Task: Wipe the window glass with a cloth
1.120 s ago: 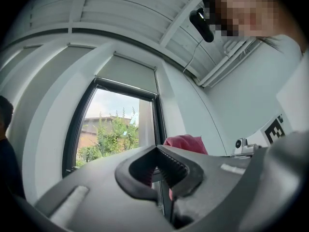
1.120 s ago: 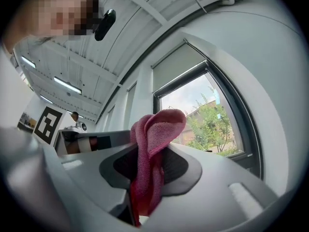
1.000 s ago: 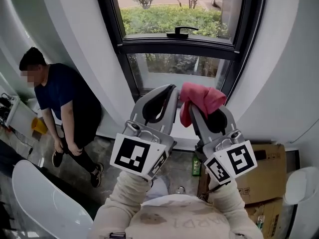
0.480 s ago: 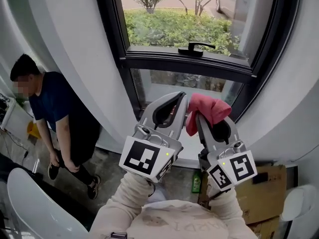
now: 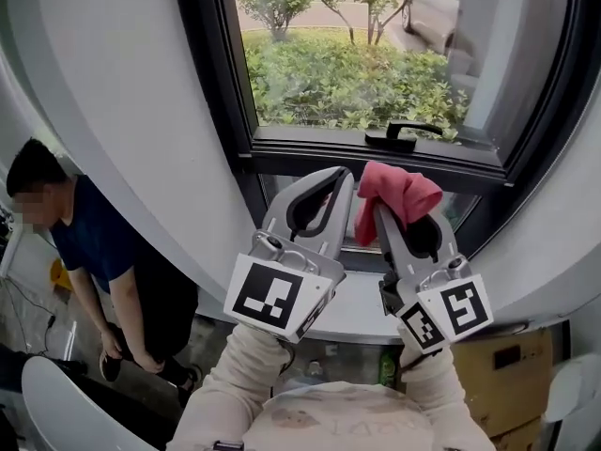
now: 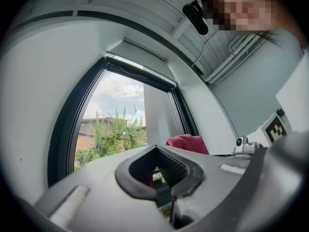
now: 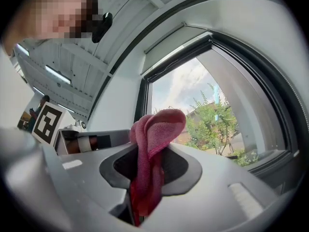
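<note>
At my far left a person in a dark shirt is standing on the floor, bending forward. I am holding my left gripper up in front of the window's black crossbar. Its fingers are pressing tip to tip with nothing between them.

Just beside it, I am raising my right gripper, its fingers clenching the pink cloth. The cloth's loose end is bunching up above the tips and its lower part is hanging down through the gap. The cloth is sitting in front of the crossbar, just under the black window handle. The window glass is rising above it, showing green bushes outside. I cannot tell whether the cloth is touching the frame.

Low on the floor a green bottle is standing next to a cardboard box at my right. I cannot make out what either is holding.
</note>
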Demonstrator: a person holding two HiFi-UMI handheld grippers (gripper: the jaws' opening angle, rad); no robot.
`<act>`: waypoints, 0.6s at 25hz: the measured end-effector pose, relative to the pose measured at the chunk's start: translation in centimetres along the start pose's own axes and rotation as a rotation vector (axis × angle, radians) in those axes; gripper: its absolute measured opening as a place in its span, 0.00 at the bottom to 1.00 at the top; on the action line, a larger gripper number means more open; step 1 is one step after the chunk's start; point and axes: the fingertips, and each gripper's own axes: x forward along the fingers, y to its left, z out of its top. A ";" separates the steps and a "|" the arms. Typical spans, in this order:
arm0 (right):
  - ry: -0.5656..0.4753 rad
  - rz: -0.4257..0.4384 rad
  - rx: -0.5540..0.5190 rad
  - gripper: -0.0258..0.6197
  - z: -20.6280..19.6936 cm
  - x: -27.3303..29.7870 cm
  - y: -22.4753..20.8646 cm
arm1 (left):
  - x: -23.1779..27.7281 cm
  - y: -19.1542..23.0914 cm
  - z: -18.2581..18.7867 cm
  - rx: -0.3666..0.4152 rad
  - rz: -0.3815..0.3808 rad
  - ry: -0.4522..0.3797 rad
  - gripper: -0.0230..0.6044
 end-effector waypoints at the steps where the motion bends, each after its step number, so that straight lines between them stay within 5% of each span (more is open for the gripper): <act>1: -0.002 -0.001 -0.005 0.24 -0.1 0.9 -0.1 | 0.3 0.9 -0.1 0.001 -0.001 -0.004 0.04; 15: 0.047 0.073 0.011 0.24 -3.8 6.9 -3.0 | 4.4 6.0 -3.6 -0.027 0.097 0.033 0.04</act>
